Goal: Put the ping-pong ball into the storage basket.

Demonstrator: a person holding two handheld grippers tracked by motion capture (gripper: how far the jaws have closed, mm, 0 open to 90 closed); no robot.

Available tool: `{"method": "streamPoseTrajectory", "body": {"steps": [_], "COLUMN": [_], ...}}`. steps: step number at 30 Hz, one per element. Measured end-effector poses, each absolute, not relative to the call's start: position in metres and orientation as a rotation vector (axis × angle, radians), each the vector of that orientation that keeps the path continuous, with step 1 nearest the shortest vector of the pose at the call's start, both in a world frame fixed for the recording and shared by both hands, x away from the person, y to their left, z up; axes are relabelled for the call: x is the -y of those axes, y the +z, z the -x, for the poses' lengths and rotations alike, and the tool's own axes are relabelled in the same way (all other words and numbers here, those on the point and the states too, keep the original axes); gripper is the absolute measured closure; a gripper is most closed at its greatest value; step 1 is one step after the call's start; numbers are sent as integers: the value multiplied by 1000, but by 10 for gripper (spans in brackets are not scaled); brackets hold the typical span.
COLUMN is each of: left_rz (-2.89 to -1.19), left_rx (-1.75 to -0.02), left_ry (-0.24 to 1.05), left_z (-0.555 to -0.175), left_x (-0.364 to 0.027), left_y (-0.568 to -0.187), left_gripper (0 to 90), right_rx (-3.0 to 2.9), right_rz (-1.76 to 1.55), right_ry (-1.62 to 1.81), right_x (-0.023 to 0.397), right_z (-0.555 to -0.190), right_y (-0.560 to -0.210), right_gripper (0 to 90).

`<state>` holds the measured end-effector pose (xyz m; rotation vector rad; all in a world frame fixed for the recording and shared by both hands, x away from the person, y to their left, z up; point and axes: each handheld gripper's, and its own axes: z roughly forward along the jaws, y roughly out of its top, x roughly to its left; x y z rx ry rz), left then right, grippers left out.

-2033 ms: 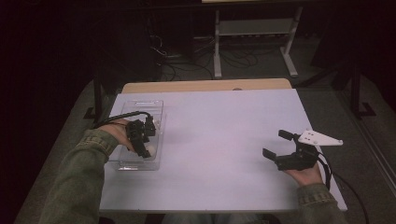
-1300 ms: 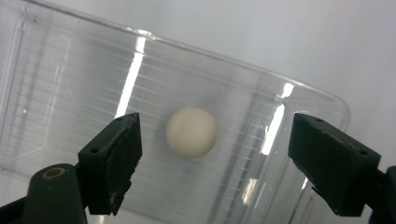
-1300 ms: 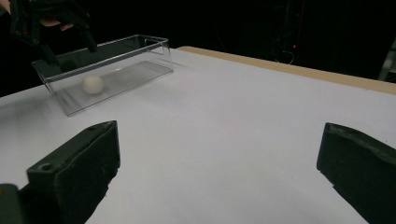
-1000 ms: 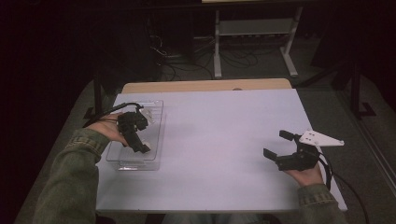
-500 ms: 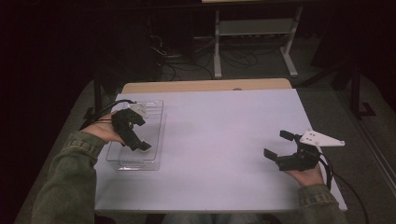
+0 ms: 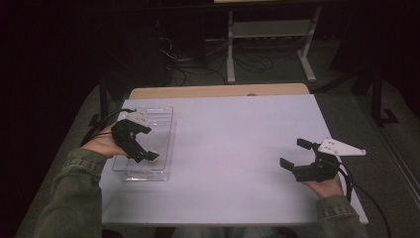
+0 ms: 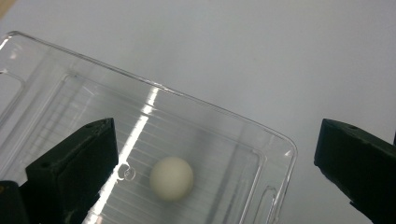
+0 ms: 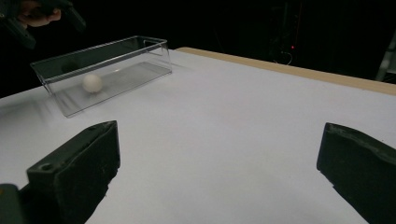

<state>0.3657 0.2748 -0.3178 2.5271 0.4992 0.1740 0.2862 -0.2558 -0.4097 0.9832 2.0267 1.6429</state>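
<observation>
A small white ball [image 7: 171, 178] lies on the floor of a clear plastic box [image 7: 210, 109] at the table's left, and it also shows through the box wall in the right gripper view [image 8: 92, 82]. My left gripper [image 6: 146, 151] hangs over the box [image 6: 166, 144], tilted down at it. Its jaws have just been opening and now stand wide, with the ball loose below them and nothing gripped [image 7: 215, 172]. My right gripper [image 6: 293, 153] rests near the table's right front, open and empty [image 8: 219, 172], aimed across at the box [image 8: 116, 51].
The white tabletop [image 6: 233, 148] has a wooden strip [image 6: 218, 90] along its far edge. Beyond the table, a metal stand [image 6: 267, 44] and floor cables sit in the dark. The left hand and its gripper [image 8: 28, 18] hover above the box.
My left gripper has lifted up out of the box and drawn back a little to the left, with its jaws wider. The ball stays in the box. The right gripper has not moved.
</observation>
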Motion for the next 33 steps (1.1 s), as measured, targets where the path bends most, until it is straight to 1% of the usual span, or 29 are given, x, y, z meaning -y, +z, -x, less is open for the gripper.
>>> {"method": "streamPoseTrajectory", "body": {"steps": [33], "left_rz": [-2344], "left_rx": [-602], "left_ry": [265], "left_z": [-348], "left_x": [-302], "left_y": [-325], "left_gripper": [0], "right_rx": [-2025], "right_rz": [-987], "right_ry": [1640], "right_x": [256], "right_z": [-286], "right_y": [-410], "right_gripper": [0]}}
